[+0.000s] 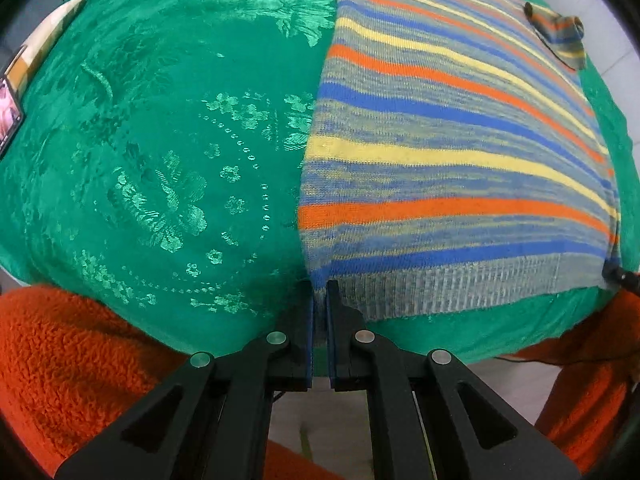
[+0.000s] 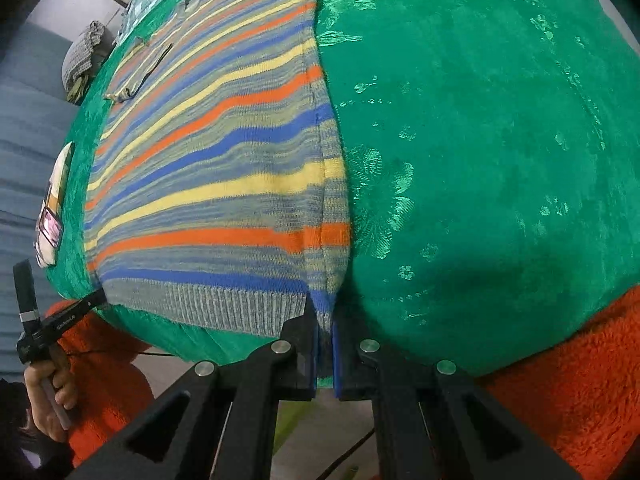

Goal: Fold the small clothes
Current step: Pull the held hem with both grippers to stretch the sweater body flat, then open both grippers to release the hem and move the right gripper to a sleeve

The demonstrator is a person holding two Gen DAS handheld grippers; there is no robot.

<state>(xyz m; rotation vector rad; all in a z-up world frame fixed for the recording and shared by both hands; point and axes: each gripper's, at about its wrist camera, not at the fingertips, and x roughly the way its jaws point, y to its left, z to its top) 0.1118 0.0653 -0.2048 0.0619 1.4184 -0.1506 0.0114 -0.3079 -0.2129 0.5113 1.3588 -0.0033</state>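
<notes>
While it lies flat: the striped sweater (image 1: 452, 152) is spread on the green-covered tabletop (image 1: 160, 140), ribbed hem toward the person, neck end away.
Landmark: every place below is told from the sweater's ribbed hem (image 1: 460, 288).
Left hand-held gripper (image 1: 319, 300): clenched on the hem's left corner, knit pinched between its blue pads, pointing steeply down.
Right hand-held gripper (image 2: 326, 316): clenched on the hem's right corner, a fold of the side seam caught between its pads.
Long axis: the sweater runs straight away from the hem, stripes lying across it, so the whole garment stretches ahead of both hand-held grippers.
Nearer hand: neither; each holds its own corner, the hem taut between them.
Likely next move: judging from this two-corner hold, the hem would be lifted and carried away along the long axis toward the neck, both hands keeping level.
Sleeves: folded inward over the far part, well beyond the hem.
Person: orange fleece sleeves (image 1: 80, 360) flank the hem.
</notes>
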